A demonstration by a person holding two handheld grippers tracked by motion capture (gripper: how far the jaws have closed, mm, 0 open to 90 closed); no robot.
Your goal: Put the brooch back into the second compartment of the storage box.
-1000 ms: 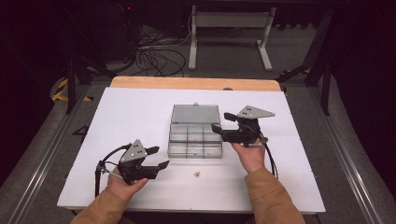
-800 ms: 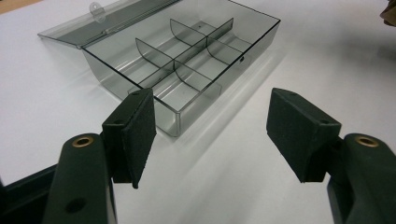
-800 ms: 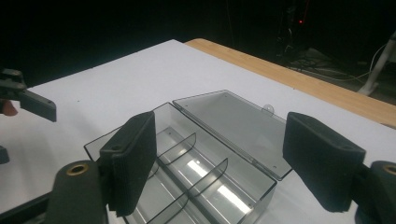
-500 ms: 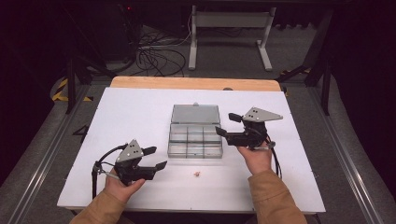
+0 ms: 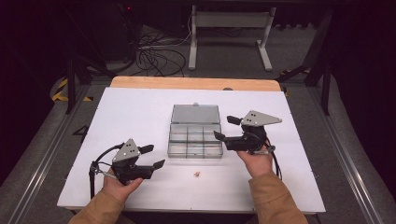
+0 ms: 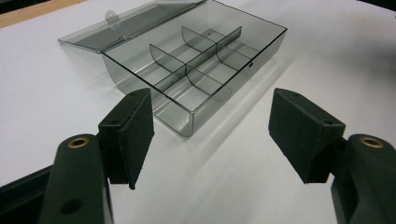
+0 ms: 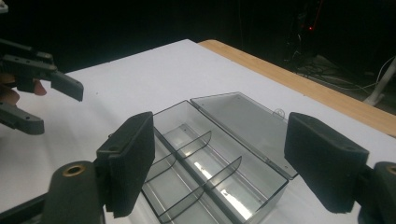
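Observation:
A clear grey compartment box (image 5: 195, 140) sits at the table's centre, its lid (image 5: 195, 113) lying flat behind it. A small pale orange bit (image 5: 197, 174) lies on the table in front of the box. My left gripper (image 5: 154, 156) hovers at the front left and points toward the box (image 6: 201, 65). It (image 6: 210, 100) is open, its jaws have just widened a little, and nothing is between them. My right gripper (image 5: 225, 127) hangs just right of the box, open and empty (image 7: 219, 121). It looks over the box's dividers (image 7: 210, 163) toward the left gripper (image 7: 56, 109).
The white table top (image 5: 116, 116) has a wooden strip (image 5: 196, 83) along its far edge. Beyond that edge are cables (image 5: 159, 58) and a metal stand (image 5: 229, 28) on the floor. Rails run along both sides of the table.
My right gripper has drifted slightly right and up, away from the box's side. The left hand has stayed where it was.

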